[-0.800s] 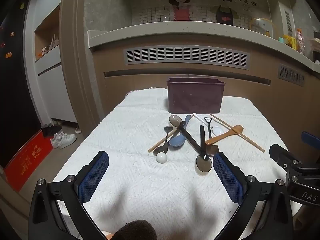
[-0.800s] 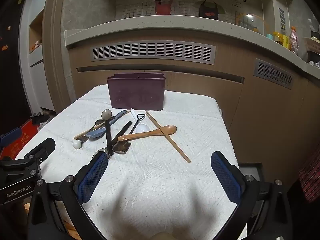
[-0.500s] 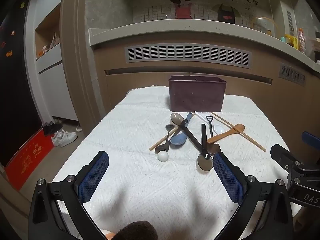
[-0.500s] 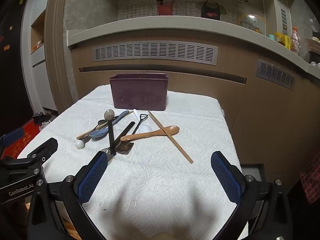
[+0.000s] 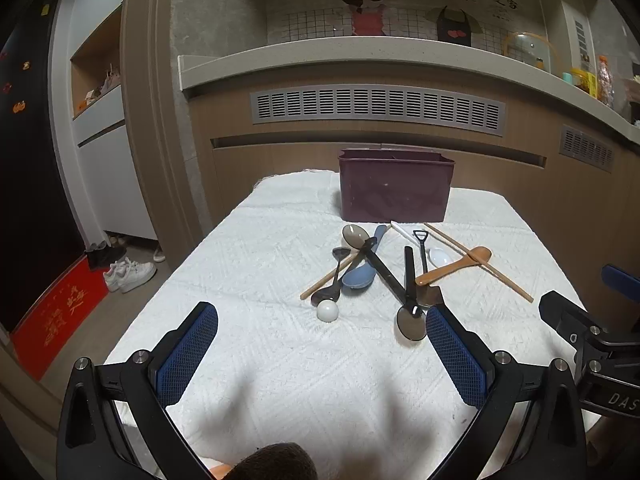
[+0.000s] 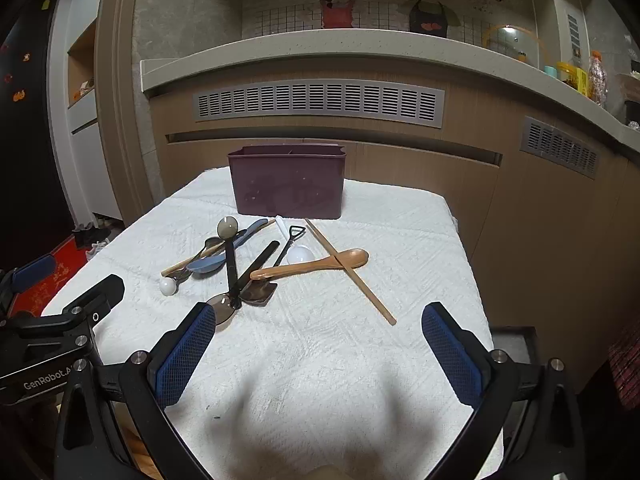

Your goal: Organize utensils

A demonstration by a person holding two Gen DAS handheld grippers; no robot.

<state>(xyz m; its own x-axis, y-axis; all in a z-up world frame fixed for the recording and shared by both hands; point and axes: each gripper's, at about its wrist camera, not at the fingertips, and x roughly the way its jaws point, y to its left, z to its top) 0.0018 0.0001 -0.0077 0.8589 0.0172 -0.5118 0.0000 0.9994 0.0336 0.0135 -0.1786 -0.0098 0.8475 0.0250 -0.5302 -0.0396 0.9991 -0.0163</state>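
Observation:
A heap of utensils lies mid-table on a white cloth (image 5: 256, 264): a brown wooden spoon (image 5: 456, 266) (image 6: 312, 265), a blue spoon (image 5: 360, 276) (image 6: 208, 264), black-handled smoky spoons (image 5: 410, 318) (image 6: 228, 256), a chopstick (image 6: 350, 272), a small white ball-ended piece (image 5: 328, 311). Behind them stands a dark purple holder (image 5: 396, 186) (image 6: 288, 184). My left gripper (image 5: 320, 354) hovers open over the near cloth, short of the heap. My right gripper (image 6: 316, 346) is open too, nothing between its fingers.
A wooden counter front with grey vents (image 5: 376, 108) rises behind the table. Shoes (image 5: 128, 272) and a red mat (image 5: 60, 312) lie on the floor at left. The right gripper's body (image 5: 592, 344) shows at the right edge of the left wrist view.
Both views have shifted slightly; the utensils and holder sit a little lower and nearer in frame. Both grippers stay open and nothing on the table has moved.

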